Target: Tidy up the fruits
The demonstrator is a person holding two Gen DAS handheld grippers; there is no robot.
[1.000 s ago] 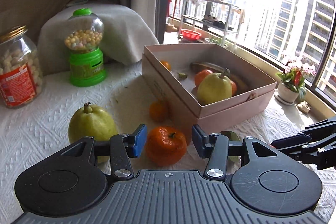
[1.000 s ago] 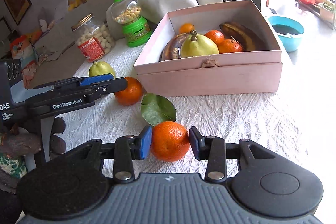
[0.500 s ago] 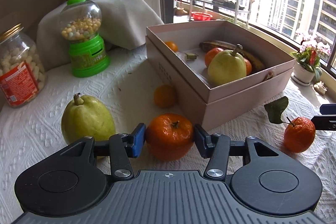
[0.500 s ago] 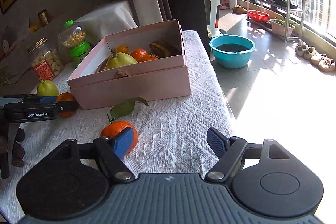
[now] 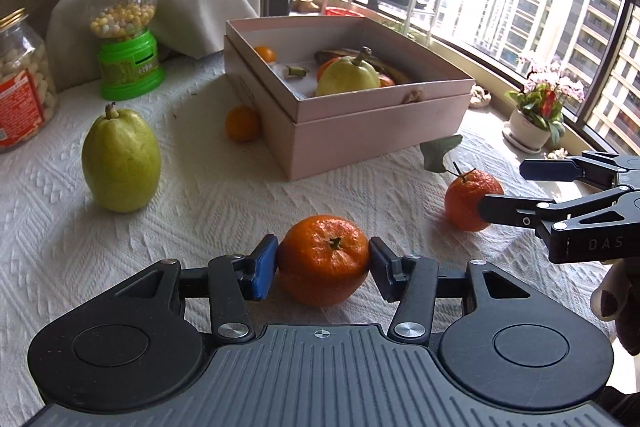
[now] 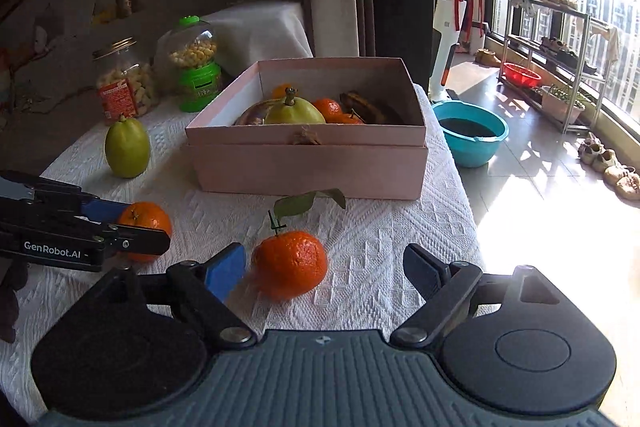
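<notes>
My left gripper (image 5: 324, 263) is shut on a mandarin (image 5: 324, 259), both pads against its sides, low over the white cloth in front of the pink box (image 5: 360, 131). From the right wrist view the left gripper (image 6: 144, 223) shows at the left edge with that mandarin (image 6: 148, 217). The jaws of my right gripper (image 6: 324, 271) are opening. A leafed mandarin (image 6: 290, 263) sits on the cloth between them, nearer the blue pad, touching neither. The box (image 6: 312, 167) holds a pear, bananas and mandarins. A loose pear (image 5: 120, 159) stands at the left, and a small mandarin (image 5: 242, 123) lies by the box.
A green candy dispenser (image 5: 128, 59) and a snack jar (image 5: 20, 87) stand at the back left. A flower pot (image 5: 528, 131) is on the sill. The table's right edge drops to the floor, where a blue basin (image 6: 470, 131) sits.
The right gripper let go of the leafed mandarin and spread wide. The left gripper's pads closed onto its mandarin and drew it back from the box.
</notes>
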